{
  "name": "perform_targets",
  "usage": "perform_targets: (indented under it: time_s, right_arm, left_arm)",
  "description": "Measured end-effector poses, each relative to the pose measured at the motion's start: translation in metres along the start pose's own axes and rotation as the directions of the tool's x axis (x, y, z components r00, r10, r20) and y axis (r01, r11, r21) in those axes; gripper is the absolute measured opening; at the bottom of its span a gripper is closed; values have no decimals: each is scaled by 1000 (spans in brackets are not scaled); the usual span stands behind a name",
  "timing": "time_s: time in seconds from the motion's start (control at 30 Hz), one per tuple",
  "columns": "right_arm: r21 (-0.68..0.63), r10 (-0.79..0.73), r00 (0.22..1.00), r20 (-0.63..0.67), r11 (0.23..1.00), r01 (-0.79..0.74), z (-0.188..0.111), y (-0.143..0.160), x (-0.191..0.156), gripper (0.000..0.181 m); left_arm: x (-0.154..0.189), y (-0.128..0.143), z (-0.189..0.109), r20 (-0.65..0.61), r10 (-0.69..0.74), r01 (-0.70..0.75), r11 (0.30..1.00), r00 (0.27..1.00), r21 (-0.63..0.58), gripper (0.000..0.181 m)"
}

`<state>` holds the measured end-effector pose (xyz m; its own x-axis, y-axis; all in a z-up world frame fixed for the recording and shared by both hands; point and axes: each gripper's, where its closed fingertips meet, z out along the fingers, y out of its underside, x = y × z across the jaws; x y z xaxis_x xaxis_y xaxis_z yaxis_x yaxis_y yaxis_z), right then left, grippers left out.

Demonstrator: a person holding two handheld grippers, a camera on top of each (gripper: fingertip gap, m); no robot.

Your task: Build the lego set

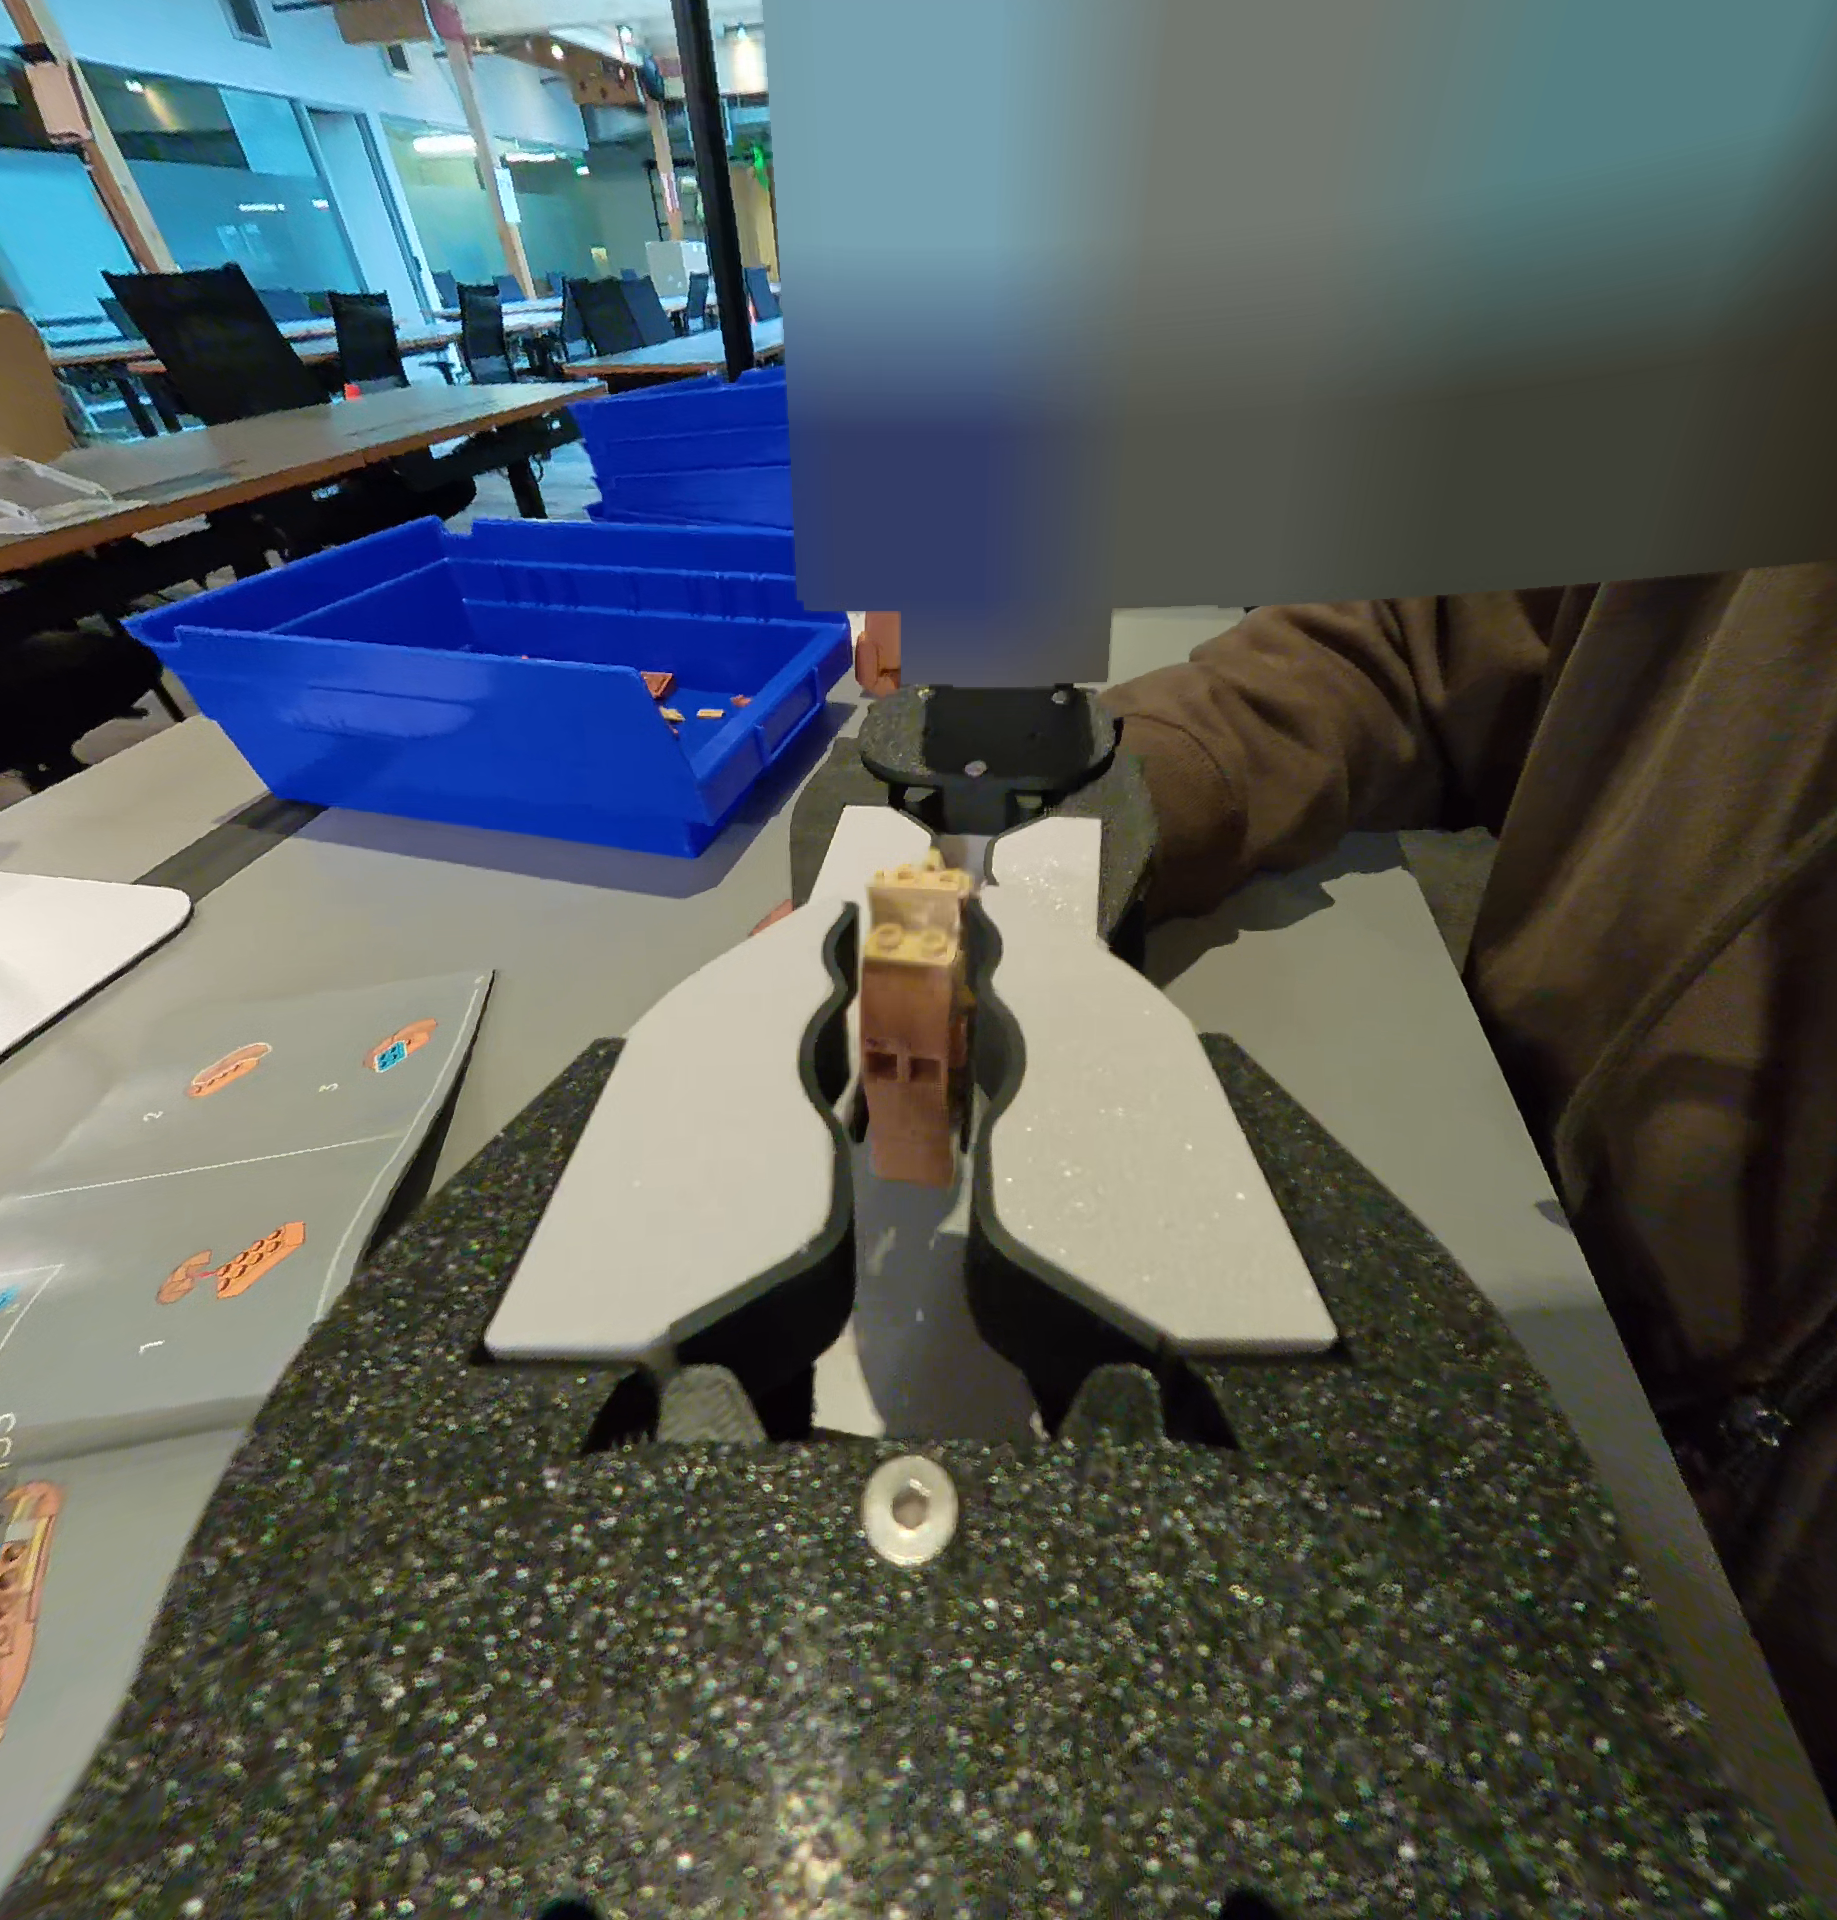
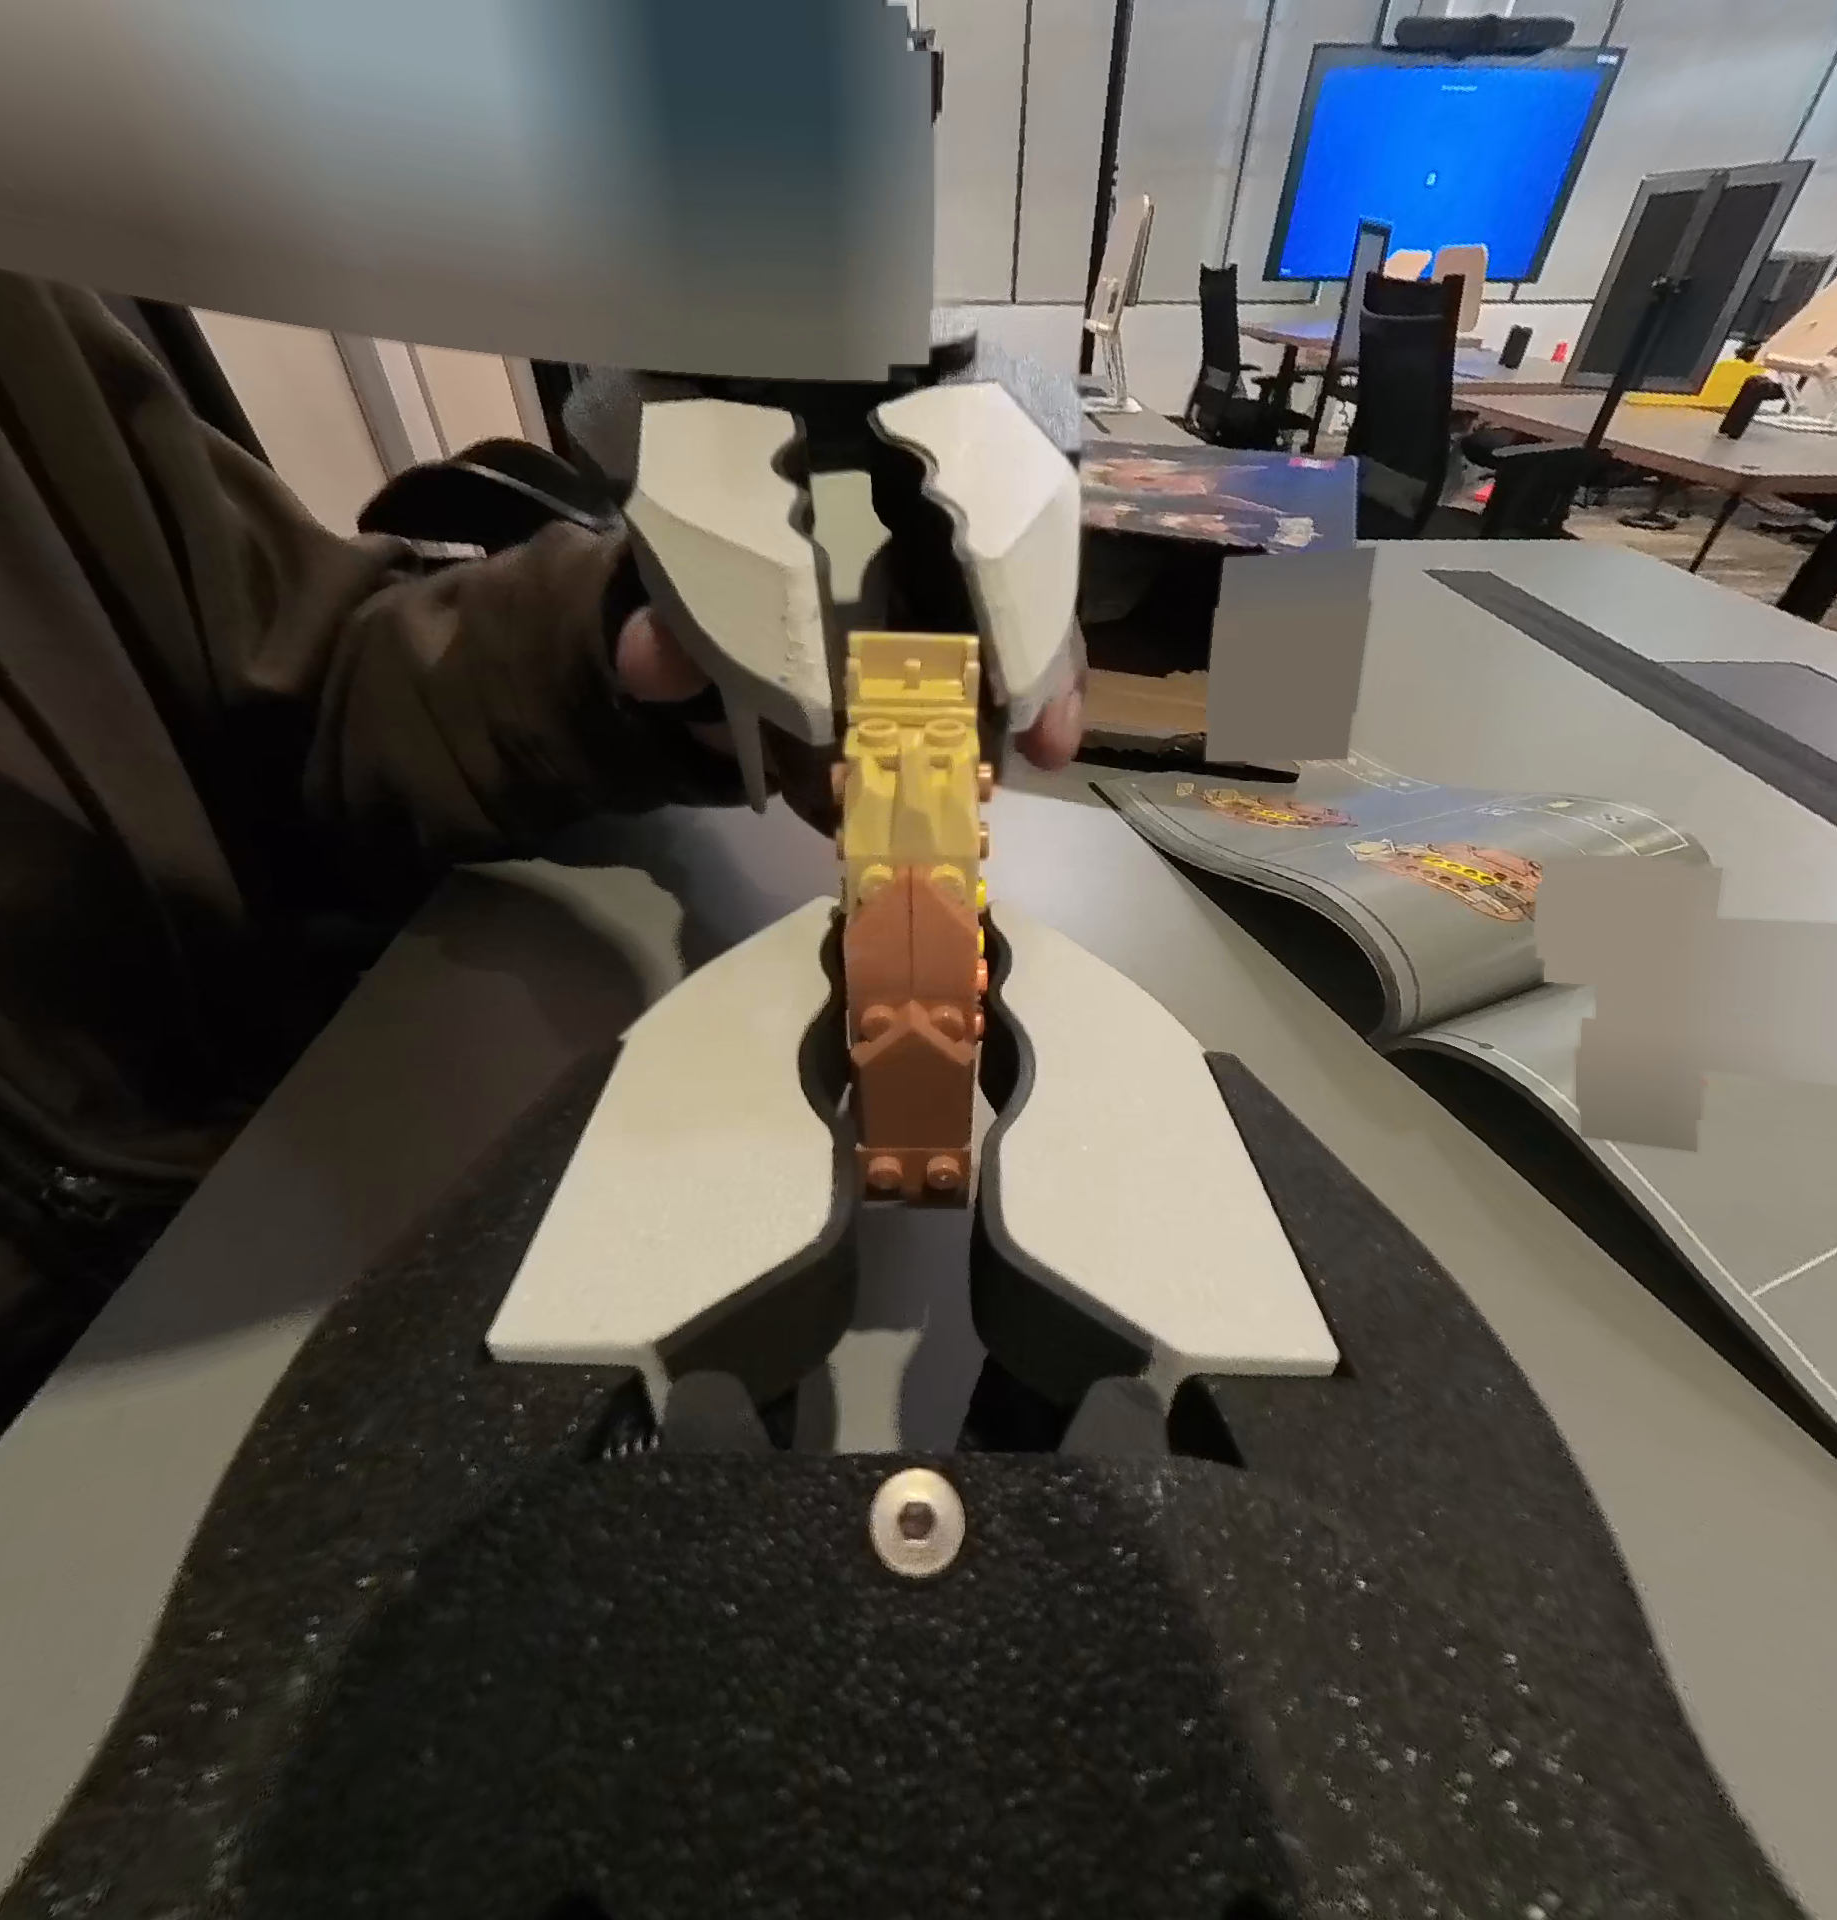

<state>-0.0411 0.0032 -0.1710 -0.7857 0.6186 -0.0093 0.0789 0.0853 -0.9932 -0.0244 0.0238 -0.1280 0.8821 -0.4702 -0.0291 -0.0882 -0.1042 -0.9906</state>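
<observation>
Lego piece (image 2: 909,966) clamped by L (image 1: 909,997) & R gripper (image 2: 909,1039) over grey table (image 1: 394,914) (office room).

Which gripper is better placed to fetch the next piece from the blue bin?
Probably left: the blue bin lies beside the left gripper, and the right gripper also clamps the lego assembly.

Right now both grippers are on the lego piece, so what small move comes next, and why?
Probably squeeze the two ends together along its length. The left gripper and right gripper each clamp one end of the brown-and-tan lego assembly, held above the table; a seam shows between the tan and brown halves.
</observation>
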Motion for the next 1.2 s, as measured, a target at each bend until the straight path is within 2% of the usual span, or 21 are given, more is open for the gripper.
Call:
perform_targets:
  time_s: [0.03, 0.1, 0.27, 0.43, 0.6, 0.77, 1.2]
  right_arm:
    - [23, 15, 1000, 11, 1000, -15, -1, -3, 0, 21]
    - [46, 39, 999, 21, 998, -40, -4, -5, 1, 21]
    - [38, 43, 999, 27, 998, -44, -3, -4, 0, 21]
    - [12, 36, 999, 23, 999, -36, -1, -1, -1, 21]
    - [-14, 23, 1000, 20, 1000, -23, 1, 2, -1, 21]
    - [-37, 9, 1000, 27, 999, -8, 1, 5, -3, 21]
    - [-64, 6, 999, 44, 998, -4, 1, 8, -4, 21]
  left_arm:
    - [-1, 2, 0, 3, -6, 6, 1000, 1000, -6, 26]
    - [-2, 11, 0, -11, -22, 22, 999, 1000, -38, 29]
    - [0, 14, 1, -37, -52, 51, 998, 998, -27, 20]
    - [-1, 16, 1, -28, -59, 58, 998, 998, -27, 18]
    - [0, 20, 2, -30, -64, 64, 998, 997, -29, 19]
    - [-3, 22, 2, -16, -69, 68, 997, 997, -42, 28]
    - [3, 24, 1, -52, -33, 31, 999, 998, -37, 28]
